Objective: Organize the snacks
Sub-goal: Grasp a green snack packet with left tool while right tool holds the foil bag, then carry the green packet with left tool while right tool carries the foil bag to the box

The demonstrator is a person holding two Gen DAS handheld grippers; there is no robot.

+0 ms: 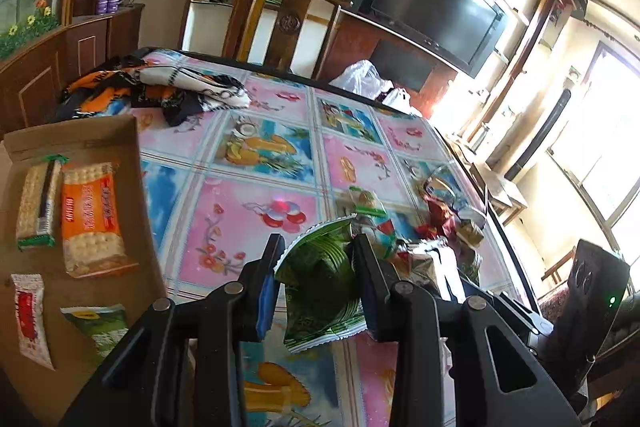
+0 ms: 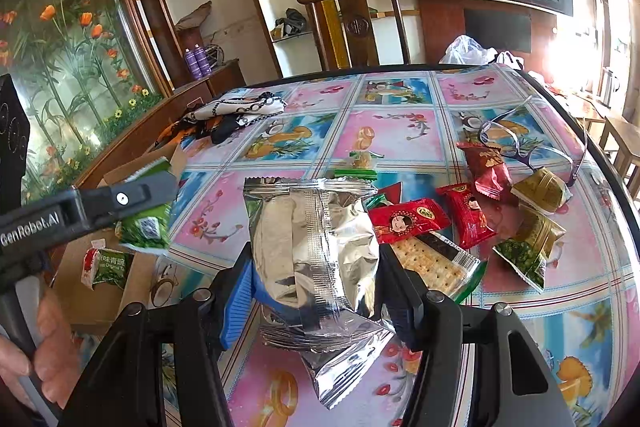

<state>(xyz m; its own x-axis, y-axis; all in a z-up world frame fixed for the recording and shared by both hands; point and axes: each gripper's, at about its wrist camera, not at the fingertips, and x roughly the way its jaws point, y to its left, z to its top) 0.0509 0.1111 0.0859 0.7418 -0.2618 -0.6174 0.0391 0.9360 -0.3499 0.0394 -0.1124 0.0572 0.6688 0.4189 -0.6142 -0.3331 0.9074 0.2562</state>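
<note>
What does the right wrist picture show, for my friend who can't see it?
The right tool is shut on a silver packet above a flowery table. Red packets and gold packets lie to its right. At left, the left tool holds a green packet over a cardboard box.

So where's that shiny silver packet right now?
The silver packet is pinched in the right claw, lifted above the flowery tablecloth, just left of the red snack packets.
</note>
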